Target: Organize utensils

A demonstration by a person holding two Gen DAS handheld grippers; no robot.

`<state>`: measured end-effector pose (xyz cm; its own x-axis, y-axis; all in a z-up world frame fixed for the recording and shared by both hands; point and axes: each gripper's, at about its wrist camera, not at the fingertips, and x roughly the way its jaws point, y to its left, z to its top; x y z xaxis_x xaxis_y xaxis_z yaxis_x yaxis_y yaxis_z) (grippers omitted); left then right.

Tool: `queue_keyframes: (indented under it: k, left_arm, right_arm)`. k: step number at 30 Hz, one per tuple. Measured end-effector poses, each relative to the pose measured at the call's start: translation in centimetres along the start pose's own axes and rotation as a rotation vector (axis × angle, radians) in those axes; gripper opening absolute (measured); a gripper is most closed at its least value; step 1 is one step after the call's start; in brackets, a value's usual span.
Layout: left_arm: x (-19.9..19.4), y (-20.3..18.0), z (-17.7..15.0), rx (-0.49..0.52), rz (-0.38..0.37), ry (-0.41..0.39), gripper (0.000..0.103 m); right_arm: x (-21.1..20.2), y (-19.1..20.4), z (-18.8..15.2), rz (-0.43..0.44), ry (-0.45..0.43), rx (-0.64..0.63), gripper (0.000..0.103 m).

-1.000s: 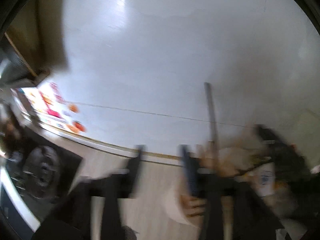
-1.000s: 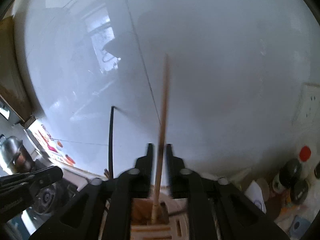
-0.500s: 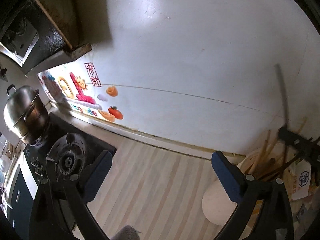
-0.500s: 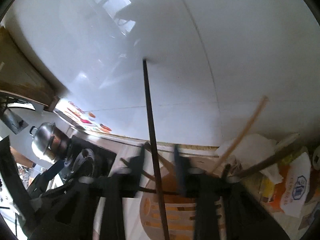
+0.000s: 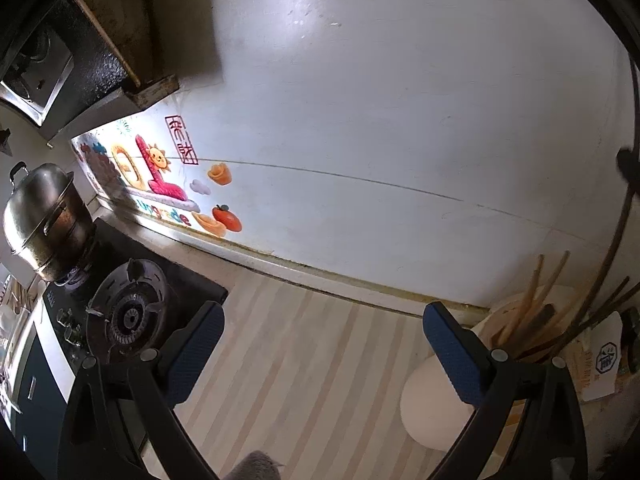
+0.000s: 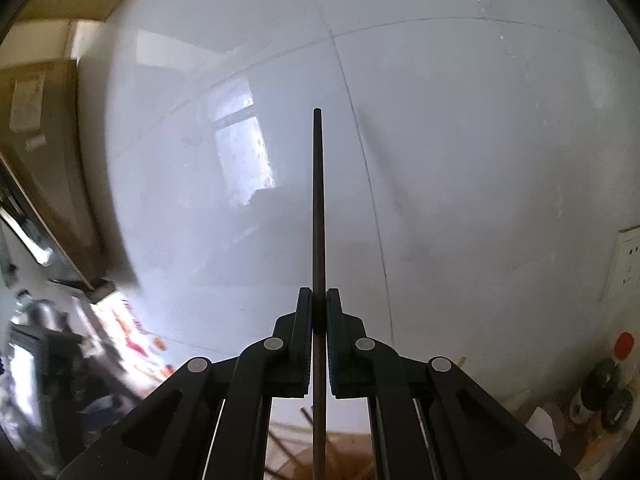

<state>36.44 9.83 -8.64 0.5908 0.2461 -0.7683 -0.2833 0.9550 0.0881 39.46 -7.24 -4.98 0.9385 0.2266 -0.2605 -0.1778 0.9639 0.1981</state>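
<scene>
My right gripper (image 6: 319,300) is shut on a dark chopstick (image 6: 318,208) that stands straight up between its pads against the white tiled wall. Below it, a brown holder (image 6: 348,456) with more sticks shows at the frame's bottom. In the left wrist view my left gripper (image 5: 322,332) is wide open with nothing between its blue pads (image 5: 454,354), over the striped wooden counter (image 5: 316,360). A white utensil holder (image 5: 436,404) with several wooden chopsticks (image 5: 532,300) stands right beside the right pad. The lifted dark chopstick (image 5: 618,236) shows at the far right edge.
A gas stove (image 5: 128,312) with a steel pot (image 5: 44,220) is at the left, under a range hood (image 5: 80,68). Colourful stickers (image 5: 160,184) line the wall. A paper packet (image 5: 604,356) sits right of the holder. Bottles (image 6: 608,392) and a wall socket (image 6: 626,264) are at the right.
My right gripper closed on the dark chopstick and raised it upright. My left gripper opened wide and tipped down toward the counter, then held still.
</scene>
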Motion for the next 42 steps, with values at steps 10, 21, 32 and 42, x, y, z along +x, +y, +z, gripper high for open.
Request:
queue_keyframes:
  k: [10,21,32,42]
  left_arm:
    - [-0.1,2.3,-1.3,-0.01,-0.031,0.005,0.102]
    - [-4.3,0.6,-8.9,0.122,-0.206,0.045,0.102]
    - [-3.8,-4.4,-15.5,0.188,0.067,0.12,0.102]
    - [-3.0,-2.1,-7.9,0.043,0.193,0.115,0.102]
  right_arm:
    - [0.5,-2.1,-2.8,-0.013,0.196,0.119,0.029]
    - [-16.2,-8.9,-3.9,-0.283,0.28,0.236,0.069]
    - [-21.7,-18.6,-11.9,-0.216,0.484,0.499,0.061]
    - [-9.8,-14.8,-0.7,0.062,0.487,0.393,0.056]
